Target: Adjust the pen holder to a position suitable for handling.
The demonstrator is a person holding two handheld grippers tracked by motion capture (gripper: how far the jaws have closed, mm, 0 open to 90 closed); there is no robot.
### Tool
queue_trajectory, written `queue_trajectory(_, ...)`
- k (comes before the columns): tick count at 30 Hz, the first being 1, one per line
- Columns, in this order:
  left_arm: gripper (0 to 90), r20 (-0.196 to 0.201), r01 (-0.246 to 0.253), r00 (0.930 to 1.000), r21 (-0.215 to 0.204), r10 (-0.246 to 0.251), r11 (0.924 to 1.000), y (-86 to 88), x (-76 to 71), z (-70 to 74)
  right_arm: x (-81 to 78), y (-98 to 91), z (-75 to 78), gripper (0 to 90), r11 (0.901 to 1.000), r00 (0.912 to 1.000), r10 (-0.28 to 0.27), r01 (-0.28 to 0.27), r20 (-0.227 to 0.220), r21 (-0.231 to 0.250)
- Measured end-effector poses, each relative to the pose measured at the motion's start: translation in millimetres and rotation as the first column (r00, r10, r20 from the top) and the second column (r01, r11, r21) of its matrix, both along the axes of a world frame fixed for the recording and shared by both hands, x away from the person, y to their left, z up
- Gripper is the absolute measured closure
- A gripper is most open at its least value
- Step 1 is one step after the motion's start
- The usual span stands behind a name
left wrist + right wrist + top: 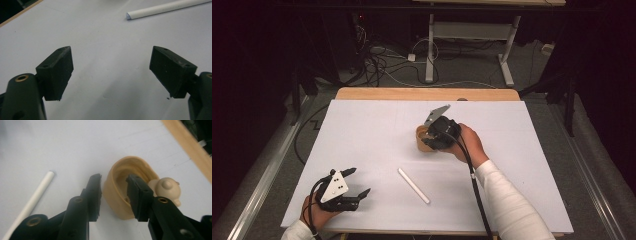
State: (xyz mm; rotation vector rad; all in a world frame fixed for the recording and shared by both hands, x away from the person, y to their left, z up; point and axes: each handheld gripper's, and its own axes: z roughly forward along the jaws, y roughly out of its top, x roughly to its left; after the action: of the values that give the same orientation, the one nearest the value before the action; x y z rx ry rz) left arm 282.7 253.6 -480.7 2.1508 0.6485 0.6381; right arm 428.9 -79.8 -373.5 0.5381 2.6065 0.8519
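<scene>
A tan cup [423, 140] with a small rounded animal figure [167, 188] on its side stands upright on the white board, right of middle. My right gripper [438, 134] reaches over it. In the right gripper view, my right gripper [113, 178] straddles the near wall of the cup [117, 202], one jaw inside and one outside, with a thin gap at the outer pad. A white rod [413, 185] lies flat on the board in front of the cup. My left gripper [359, 181] rests open near the front left corner with nothing between its fingers.
The white board [362, 130] covers a wooden table whose edge [427, 93] shows at the back. The near end of the white rod [165, 8] lies ahead of the left gripper [111, 57]. Cables and desk legs lie on the floor beyond the table.
</scene>
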Motion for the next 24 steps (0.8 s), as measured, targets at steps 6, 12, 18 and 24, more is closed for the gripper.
queue_trajectory(6,18.2,0.006,0.000,1.0000,0.004,0.000,1.0000,-1.6,-0.1,0.7,-27.6,-23.0,1.7,55.2,0.9908,0.9883,-0.032,0.011,0.149,0.135)
queue_trajectory(12,18.4,0.015,-0.009,0.9999,0.018,0.008,0.9998,-2.0,-0.2,2.3,-54.7,-49.1,-3.0,44.8,0.9640,0.9750,-0.083,0.026,0.206,0.265)
queue_trajectory(18,18.4,0.023,-0.011,0.9997,0.018,0.011,0.9998,-2.3,-0.6,3.5,-87.6,-70.9,-15.0,34.1,0.9168,0.9378,-0.149,0.013,0.313,0.399)
queue_trajectory(24,18.4,0.033,-0.002,0.9995,0.025,0.001,0.9997,-3.9,-1.7,4.4,-106.1,-84.2,-20.8,28.9,0.9000,0.9223,-0.173,0.005,0.346,0.436)
